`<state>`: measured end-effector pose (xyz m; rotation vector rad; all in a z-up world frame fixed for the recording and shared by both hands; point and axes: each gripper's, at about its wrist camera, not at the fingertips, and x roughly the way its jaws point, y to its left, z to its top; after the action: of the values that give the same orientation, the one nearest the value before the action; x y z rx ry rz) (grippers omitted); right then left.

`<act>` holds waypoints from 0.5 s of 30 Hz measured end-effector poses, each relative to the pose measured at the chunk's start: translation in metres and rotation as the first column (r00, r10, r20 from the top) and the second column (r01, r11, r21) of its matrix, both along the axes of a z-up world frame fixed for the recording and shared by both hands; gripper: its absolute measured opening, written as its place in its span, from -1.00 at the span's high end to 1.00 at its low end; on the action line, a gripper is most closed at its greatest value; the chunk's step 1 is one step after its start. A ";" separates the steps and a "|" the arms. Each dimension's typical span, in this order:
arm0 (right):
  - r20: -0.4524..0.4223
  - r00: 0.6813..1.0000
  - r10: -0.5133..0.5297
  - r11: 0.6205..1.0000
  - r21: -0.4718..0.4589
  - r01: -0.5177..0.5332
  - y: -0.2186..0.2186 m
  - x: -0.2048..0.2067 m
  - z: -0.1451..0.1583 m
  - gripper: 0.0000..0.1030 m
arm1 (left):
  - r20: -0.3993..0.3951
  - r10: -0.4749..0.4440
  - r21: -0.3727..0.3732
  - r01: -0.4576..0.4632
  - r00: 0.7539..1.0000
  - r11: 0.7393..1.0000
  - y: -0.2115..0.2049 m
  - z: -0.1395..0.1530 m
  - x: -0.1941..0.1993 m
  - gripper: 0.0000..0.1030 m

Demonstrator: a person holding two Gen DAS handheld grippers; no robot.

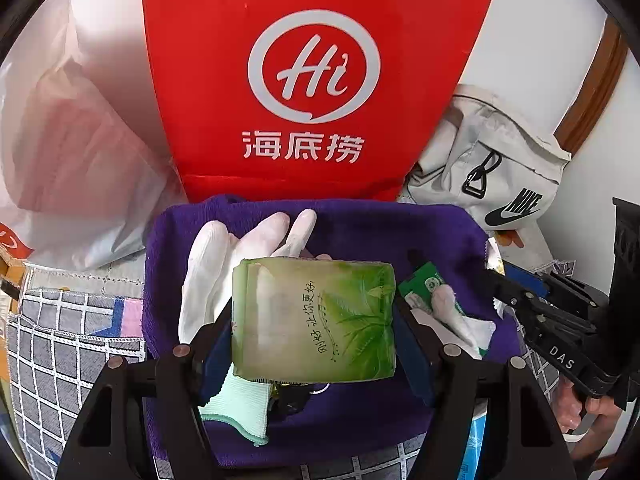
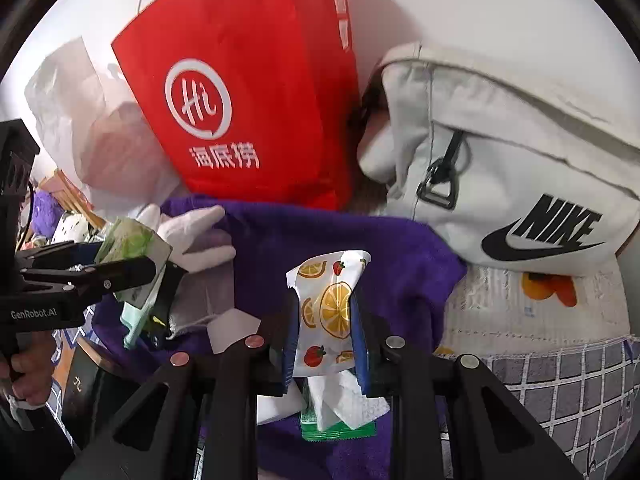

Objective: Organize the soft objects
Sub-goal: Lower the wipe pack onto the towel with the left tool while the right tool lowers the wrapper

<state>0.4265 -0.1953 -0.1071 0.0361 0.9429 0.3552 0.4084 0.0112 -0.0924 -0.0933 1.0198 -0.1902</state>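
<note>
the right gripper (image 2: 325, 312) pinches a fruit-print packet (image 2: 326, 304) above a purple towel (image 2: 400, 248); a red bag (image 2: 248, 92) and grey bag (image 2: 500, 152) stand behind.

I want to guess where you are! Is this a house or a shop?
Probably a home, maybe on a bed: a checked quilt, a purple towel spread with a white glove, and a red restaurant bag against the wall.

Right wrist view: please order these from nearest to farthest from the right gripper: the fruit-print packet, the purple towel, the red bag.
1. fruit-print packet: held between the right gripper fingers.
2. purple towel: spread just beyond and beneath.
3. red bag: standing behind the towel, upper left.
</note>
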 end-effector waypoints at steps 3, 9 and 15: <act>-0.030 1.000 -0.002 1.000 0.000 0.002 0.000 0.004 -0.007 0.53 | -0.026 0.000 0.011 0.001 1.000 1.000 -0.001 -0.006 0.003 -0.37; -0.068 0.998 0.017 1.000 -0.019 -0.018 0.005 0.007 -0.019 0.52 | -0.059 -0.014 0.033 0.016 0.998 0.999 -0.006 -0.014 0.006 -0.38; -0.099 0.995 0.032 0.999 -0.036 -0.036 0.011 0.009 -0.028 0.50 | -0.084 -0.025 0.036 0.028 0.996 0.999 -0.011 -0.021 0.007 -0.38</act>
<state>0.4353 -0.1845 -0.1350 0.0031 1.0488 0.3699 0.4158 0.0006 -0.1138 -0.0545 1.1080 -0.1929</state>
